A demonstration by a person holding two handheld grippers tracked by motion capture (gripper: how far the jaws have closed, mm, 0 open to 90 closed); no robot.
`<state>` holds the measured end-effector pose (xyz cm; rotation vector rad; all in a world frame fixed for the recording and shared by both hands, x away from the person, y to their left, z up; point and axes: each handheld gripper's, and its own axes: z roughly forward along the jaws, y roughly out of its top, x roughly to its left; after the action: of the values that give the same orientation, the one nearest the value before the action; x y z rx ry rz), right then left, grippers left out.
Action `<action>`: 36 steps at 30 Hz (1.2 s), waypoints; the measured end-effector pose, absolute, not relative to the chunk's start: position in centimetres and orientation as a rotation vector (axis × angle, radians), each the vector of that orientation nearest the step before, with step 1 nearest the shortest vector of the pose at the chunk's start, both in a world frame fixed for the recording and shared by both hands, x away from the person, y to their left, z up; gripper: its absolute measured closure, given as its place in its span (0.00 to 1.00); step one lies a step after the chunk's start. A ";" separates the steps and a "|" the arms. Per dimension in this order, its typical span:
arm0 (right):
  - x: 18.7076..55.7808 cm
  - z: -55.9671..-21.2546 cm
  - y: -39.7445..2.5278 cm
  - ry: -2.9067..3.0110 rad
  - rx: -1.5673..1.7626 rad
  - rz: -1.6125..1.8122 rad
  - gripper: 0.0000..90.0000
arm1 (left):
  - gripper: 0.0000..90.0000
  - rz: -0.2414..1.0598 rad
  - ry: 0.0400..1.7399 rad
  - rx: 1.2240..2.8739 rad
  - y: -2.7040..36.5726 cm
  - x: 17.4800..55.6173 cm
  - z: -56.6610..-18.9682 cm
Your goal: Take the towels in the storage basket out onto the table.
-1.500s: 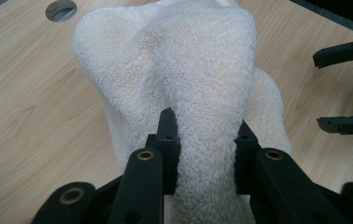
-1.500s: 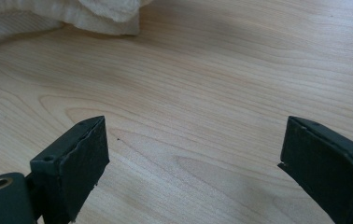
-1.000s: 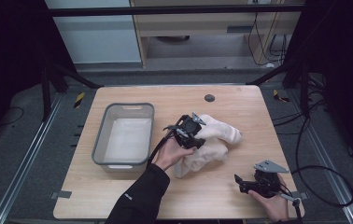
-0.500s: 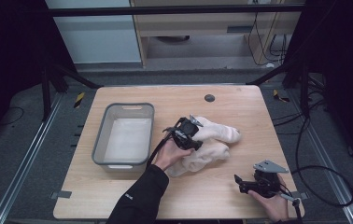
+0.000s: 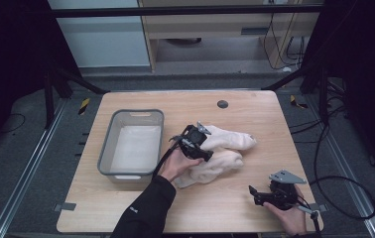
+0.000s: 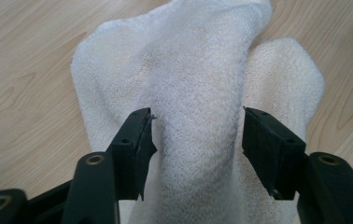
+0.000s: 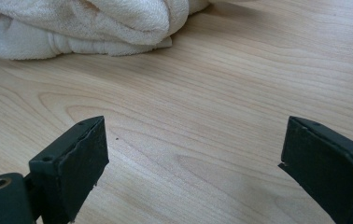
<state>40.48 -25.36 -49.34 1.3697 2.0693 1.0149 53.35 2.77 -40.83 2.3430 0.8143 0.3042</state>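
Pale wooden table (image 5: 141,213) held cream terry towels (image 6: 198,84) at centre, grey plastic bin (image 5: 107,144) at nine o'clock. Left gripper (image 6: 197,135) straddled a fold, jaws apart; closing deep would grip best. Right gripper (image 7: 191,163) idled open at five o'clock.

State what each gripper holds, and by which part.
Nothing is held. The left gripper stands open astride the upper white sock; the right gripper is open over bare table.
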 end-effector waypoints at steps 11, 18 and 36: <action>40.5 -49.4 -25.4 2.069 1.367 1.013 0.08 | 0.34 0.325 0.802 2.291 4.6 52.3 -39.7; 40.5 -49.4 -25.4 2.068 1.367 1.011 0.08 | 0.31 0.341 0.787 2.257 6.3 51.2 -38.9; 40.5 -49.4 -25.5 2.063 1.377 1.004 0.08 | 0.28 0.359 0.799 2.220 11.0 48.5 -38.2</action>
<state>40.50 -25.52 -49.43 1.3772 2.0631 1.0043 48.52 11.02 -38.22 2.2201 0.7989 0.3592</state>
